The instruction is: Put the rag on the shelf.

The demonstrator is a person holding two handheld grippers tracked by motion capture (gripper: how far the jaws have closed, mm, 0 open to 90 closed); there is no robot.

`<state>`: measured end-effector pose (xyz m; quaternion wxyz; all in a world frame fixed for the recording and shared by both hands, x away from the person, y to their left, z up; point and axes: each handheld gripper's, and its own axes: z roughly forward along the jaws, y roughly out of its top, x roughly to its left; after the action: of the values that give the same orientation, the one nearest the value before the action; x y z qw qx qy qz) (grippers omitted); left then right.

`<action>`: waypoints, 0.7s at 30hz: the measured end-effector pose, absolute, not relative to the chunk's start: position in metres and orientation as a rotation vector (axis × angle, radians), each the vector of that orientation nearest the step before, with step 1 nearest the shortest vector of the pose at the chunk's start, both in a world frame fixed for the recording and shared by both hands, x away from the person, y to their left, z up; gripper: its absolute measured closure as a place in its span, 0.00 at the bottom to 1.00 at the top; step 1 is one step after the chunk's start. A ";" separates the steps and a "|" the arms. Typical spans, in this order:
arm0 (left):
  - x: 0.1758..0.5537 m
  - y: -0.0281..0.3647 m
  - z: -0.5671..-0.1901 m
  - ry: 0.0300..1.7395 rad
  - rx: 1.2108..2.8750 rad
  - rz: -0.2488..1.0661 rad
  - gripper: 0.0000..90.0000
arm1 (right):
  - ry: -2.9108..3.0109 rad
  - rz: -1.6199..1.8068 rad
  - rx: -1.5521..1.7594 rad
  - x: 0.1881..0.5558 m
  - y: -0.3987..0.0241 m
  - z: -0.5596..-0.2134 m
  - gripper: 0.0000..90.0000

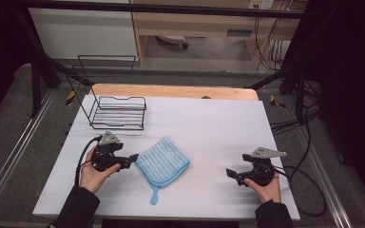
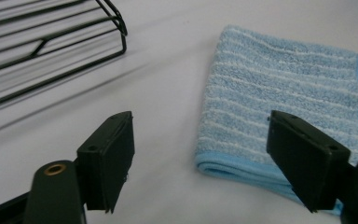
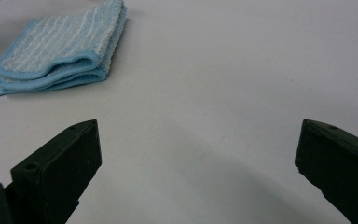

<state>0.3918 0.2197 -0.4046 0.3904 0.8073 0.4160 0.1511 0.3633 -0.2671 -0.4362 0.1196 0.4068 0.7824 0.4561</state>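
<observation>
Black jaws, left: my left gripper had its jaws apart with nothing between the pads; they sat just beside the folded edge of the cloth, not on it.
Black jaws, right: my right gripper held its jaws wide over bare counter, gripping nothing, well apart from the cloth.
Cloth: the blue striped towel lay folded in layers on the white counter, near the middle, between my two hands; its hanging loop trailed toward my side.
Cloth edge: in the left gripper view the rolled fold faced my jaws, one jaw over the bare counter and the other over the towel's near corner.
Rack: the black wire rack stood at the far left of the counter, beyond my left hand and apart from the towel.
Step, as I judged it: the left jaws were lined up to take the folded edge.
Risk, layers: if I closed too high I would likely have pinched the top layer alone, and the fold would have fallen open on the lift.
Risk, slide: a jaw pushing level into the edge could have shoved the towel across the smooth counter instead of catching it.
Risk, loop: the loose loop could have dragged or snagged on the way to the rack.
</observation>
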 end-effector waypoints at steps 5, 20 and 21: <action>0.402 0.211 -0.422 1.079 2.088 0.336 0.38 | 2.293 1.327 1.185 0.364 -0.266 -0.437 0.01; 0.404 0.203 -0.442 1.046 2.158 0.236 0.70 | 2.309 1.326 1.190 0.365 -0.264 -0.439 0.01; 0.404 0.202 -0.442 1.045 2.164 0.250 0.70 | 2.313 1.325 1.193 0.365 -0.263 -0.439 0.01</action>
<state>0.4042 0.2021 -0.4422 0.3550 0.8373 0.4043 0.0969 0.3654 -0.2629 -0.4393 0.1105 0.4060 0.7872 0.4508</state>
